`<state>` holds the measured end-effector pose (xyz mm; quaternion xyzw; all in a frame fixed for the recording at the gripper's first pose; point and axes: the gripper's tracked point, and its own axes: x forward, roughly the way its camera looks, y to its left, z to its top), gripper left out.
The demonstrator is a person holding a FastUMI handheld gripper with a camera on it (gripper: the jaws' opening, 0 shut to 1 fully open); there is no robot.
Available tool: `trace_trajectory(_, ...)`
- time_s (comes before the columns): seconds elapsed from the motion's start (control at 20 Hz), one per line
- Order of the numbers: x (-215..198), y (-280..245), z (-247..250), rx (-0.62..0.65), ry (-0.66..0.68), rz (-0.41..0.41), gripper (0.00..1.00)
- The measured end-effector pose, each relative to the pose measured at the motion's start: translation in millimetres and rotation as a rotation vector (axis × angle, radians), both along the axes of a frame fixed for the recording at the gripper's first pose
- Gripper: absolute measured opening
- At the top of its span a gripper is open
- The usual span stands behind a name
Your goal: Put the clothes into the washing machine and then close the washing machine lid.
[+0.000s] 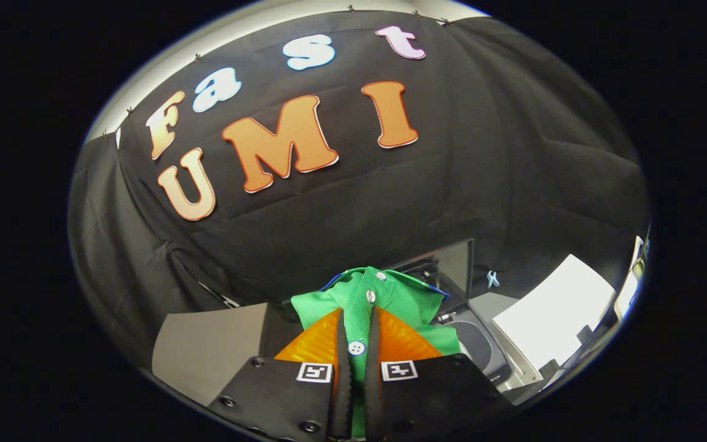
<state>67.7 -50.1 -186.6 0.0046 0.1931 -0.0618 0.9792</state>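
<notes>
My tool (356, 322) is clamped on the green shirt (384, 294), both fingers pressing its buttoned placket, which runs up between them. The collar rises just beyond the fingertips. Beyond and beside the shirt, to its right, sits the washing machine (482, 347) with its lid (452, 264) raised, and further right a white panel (553, 319).

The gripper (356, 319) has two flat black plates at its base, each fixed with small round screws. Each plate carries one square black-and-white marker near the inner edge. The fingers (316, 347) are triangular with a ribbed surface.
</notes>
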Motion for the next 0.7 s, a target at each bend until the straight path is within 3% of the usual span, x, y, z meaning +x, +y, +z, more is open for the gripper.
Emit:
trace_trajectory(0.4, 14, -59, -41, -0.001, 0.047, -0.093, 0.16)
trace_trajectory(0.7, 31, -87, -93, -0.005, 0.15, -0.107, 0.16)
